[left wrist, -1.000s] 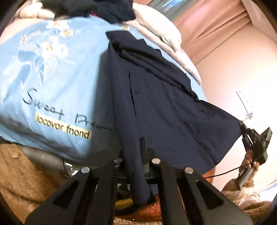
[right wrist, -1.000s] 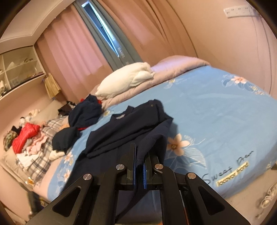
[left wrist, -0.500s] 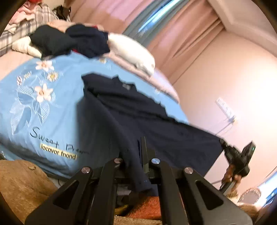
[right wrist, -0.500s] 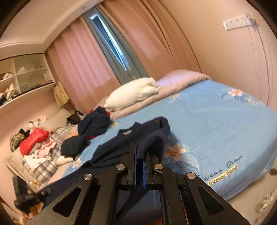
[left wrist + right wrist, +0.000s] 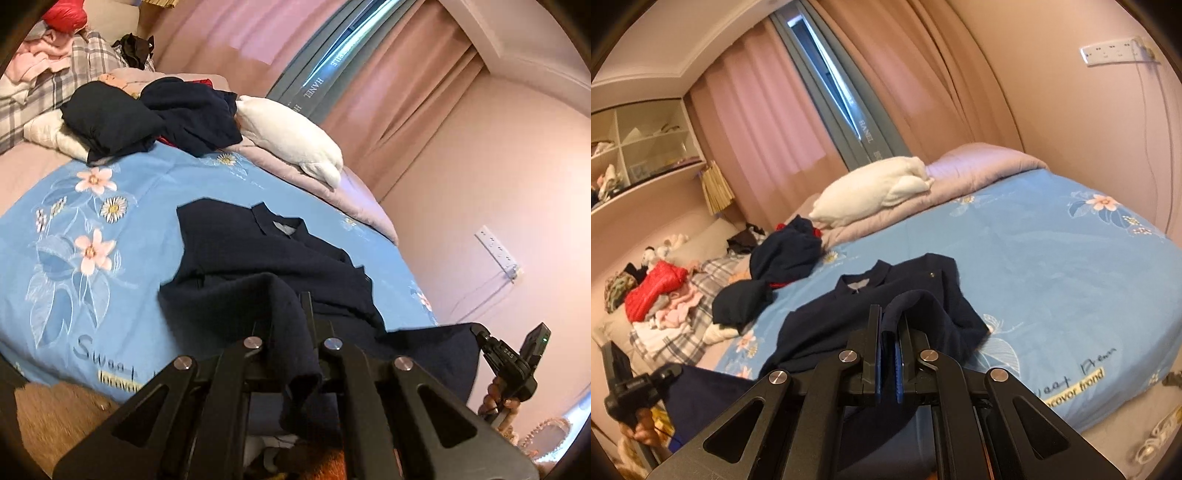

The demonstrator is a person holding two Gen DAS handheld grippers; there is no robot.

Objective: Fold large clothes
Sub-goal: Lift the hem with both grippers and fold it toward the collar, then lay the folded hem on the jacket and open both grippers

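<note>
At the bottom middle of the left wrist view, the left tongs [image 5: 308, 332] are clamped on a bunched edge of the navy shirt [image 5: 258, 254], whose cloth drapes over the fingers and hangs down between the black arms. At the bottom middle of the right wrist view, the right tongs [image 5: 889, 332] are clamped on another edge of the shirt [image 5: 886, 295], a fold of it pinched between the blue pads [image 5: 898, 363]. Between the two grips the hem is stretched in the air: in the left view it runs to the lower right, where the right tongs [image 5: 484, 341] and the hand [image 5: 496, 400] holding them show; in the right view it runs to the lower left, toward the left tongs [image 5: 670, 371] and a hand [image 5: 641, 430]. Beyond the tongs, the shirt's upper part lies on the blue floral bedspread [image 5: 1052, 266], collar away from the cameras, in the centre of each frame. A brown rug [image 5: 55, 417] shows at the lower left of the left view, beside the bed. Farther back, a heap of dark clothes [image 5: 783, 254] sits on the bed left of centre, with a white pillow [image 5: 871, 192] behind it on a mauve quilt [image 5: 979, 166]. At the far left of the right view lies a pile with a red garment [image 5: 653, 288] and plaid cloth [image 5: 676, 339]. Pink curtains [image 5: 761, 122] and a window strip [image 5: 842, 99] fill the top, and a power strip [image 5: 1112, 53] hangs on the wall at the upper right.
</note>
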